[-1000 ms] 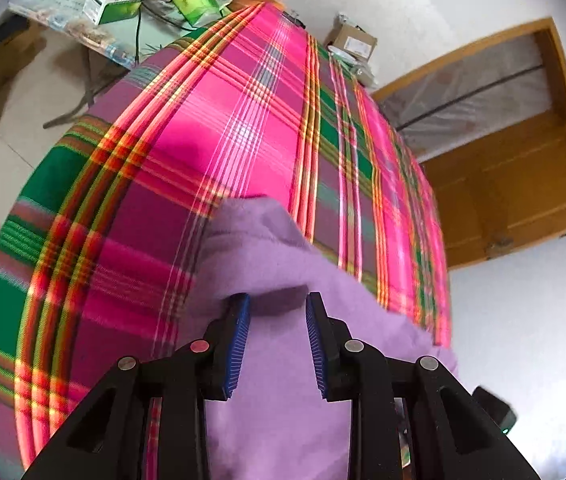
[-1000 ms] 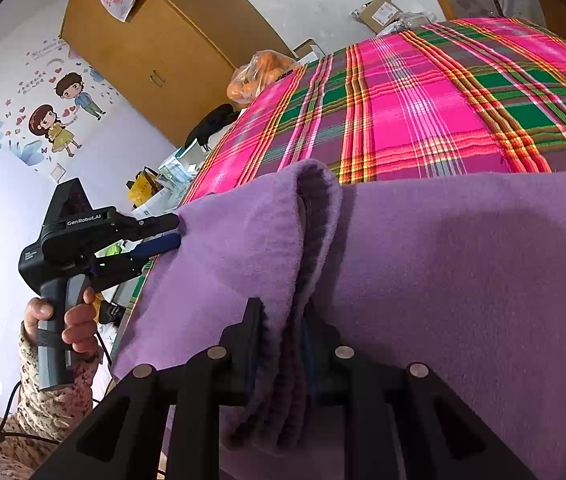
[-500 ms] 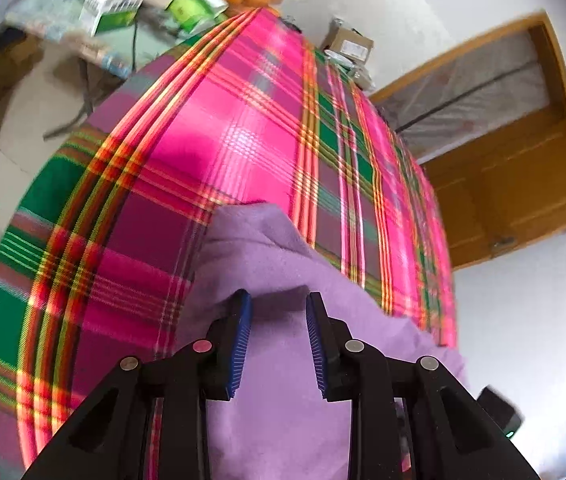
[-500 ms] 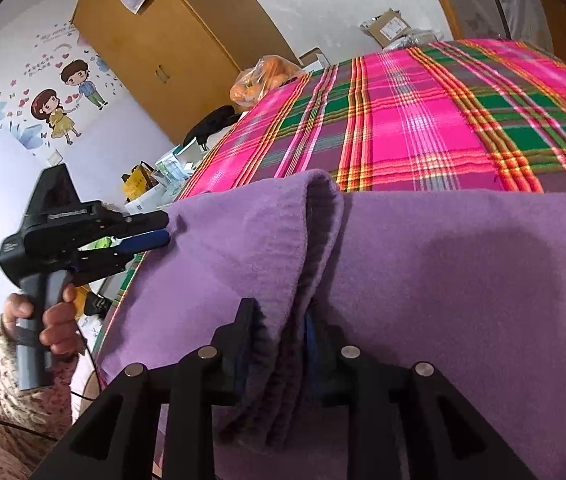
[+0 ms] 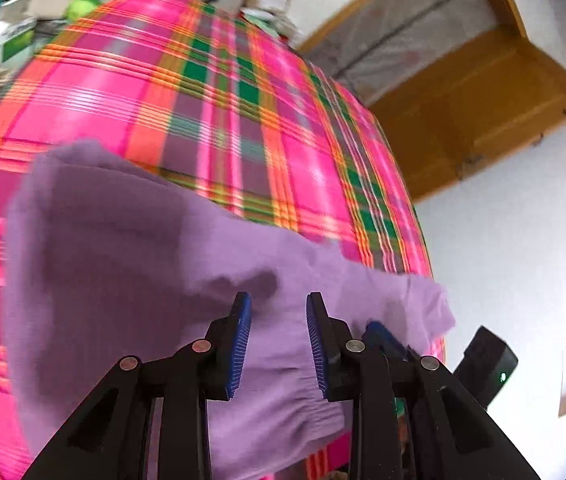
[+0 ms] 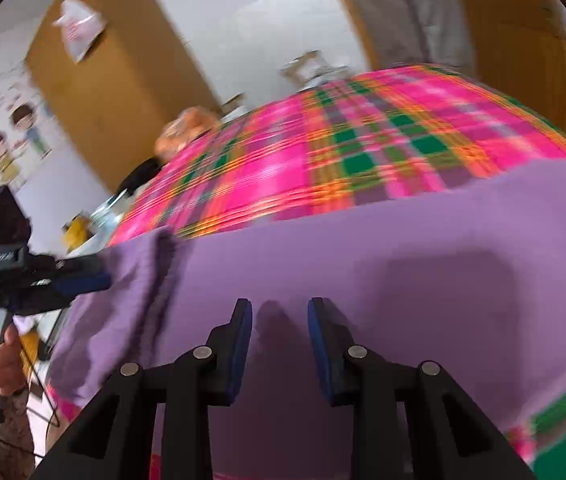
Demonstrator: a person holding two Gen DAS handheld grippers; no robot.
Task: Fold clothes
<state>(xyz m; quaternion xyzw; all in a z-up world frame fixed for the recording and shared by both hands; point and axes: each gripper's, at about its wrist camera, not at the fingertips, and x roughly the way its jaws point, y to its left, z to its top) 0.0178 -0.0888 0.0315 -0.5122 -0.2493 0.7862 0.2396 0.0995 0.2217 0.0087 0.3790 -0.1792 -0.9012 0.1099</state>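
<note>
on the plaid-covered surface [image 5: 219, 92], pink crossed with green and orange stripes, a purple knit garment [image 5: 115, 264] lies spread across the near edge; whether that surface is a bed or a bench cannot be told. in the left wrist view the left tongs [image 5: 276, 340] hover over the garment with their blue-padded jaws spread apart and nothing between them, the cloth lying flat below. just to their right, the tip of the other tool shows beside a raised corner of the purple fabric. in the right wrist view the right tongs [image 6: 279, 346] are likewise parted and empty above the garment [image 6: 403, 264], which fills the lower part of the frame; a rumpled fold [image 6: 159, 272] stands at its left end. there the left tongs [image 6: 83, 284] reach in from the side, held by a hand [image 6: 1, 364] on a grey grip. both views are blurred. behind the surface stand a wooden wardrobe [image 6: 115, 80] and a wooden door [image 5: 475, 108].
</note>
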